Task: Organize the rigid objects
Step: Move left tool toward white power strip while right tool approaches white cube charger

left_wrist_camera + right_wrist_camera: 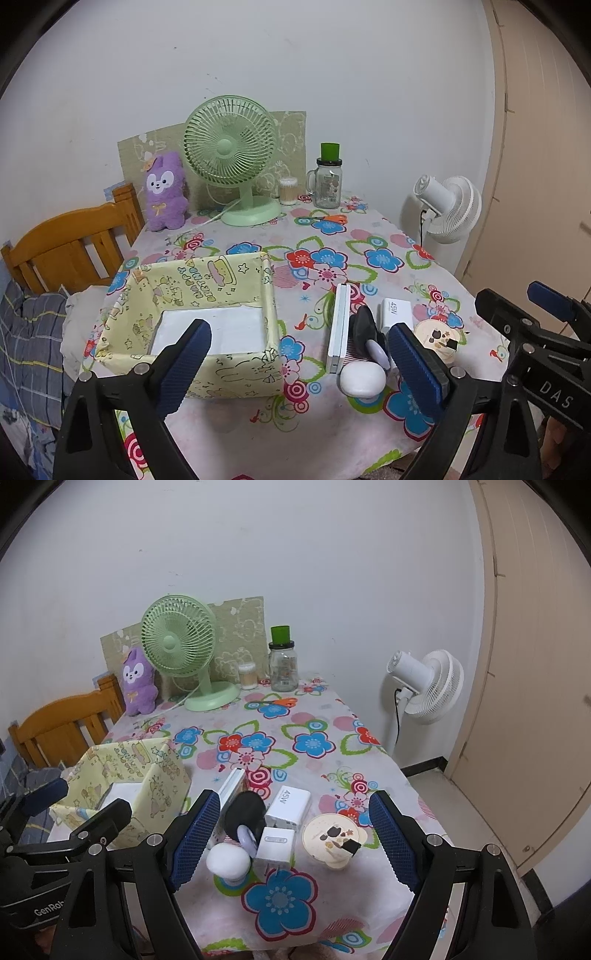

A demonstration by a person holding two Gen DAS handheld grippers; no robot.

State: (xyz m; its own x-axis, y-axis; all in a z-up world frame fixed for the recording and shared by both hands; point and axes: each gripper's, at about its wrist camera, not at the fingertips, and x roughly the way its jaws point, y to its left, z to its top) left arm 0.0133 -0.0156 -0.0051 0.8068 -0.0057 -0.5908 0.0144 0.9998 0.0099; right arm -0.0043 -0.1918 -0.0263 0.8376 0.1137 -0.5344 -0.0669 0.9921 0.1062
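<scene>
Tabletop (325,716) under a flowered cloth, carrying a yellow fabric-lined box (207,332) with a white floor at near left, green desk fan (229,155) and purple plush (164,192) at the far edge. Beside the box, clustered close: white flat case (338,328) on edge, black puck-shaped item (245,812), 45W charger (290,805), smaller white plug cube (275,843), white oval case (364,380), round cream lid (334,836). Left hand-held gripper (299,365) and right hand-held gripper (295,843) both spread wide, grasping nothing, hanging above the near edge.

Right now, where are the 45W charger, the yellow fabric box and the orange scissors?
45W charger (288,800), right wrist view, its labelled top face.
Yellow fabric box (236,376), left wrist view, its near wall.
Orange scissors (334,218), left wrist view, the handles.
</scene>
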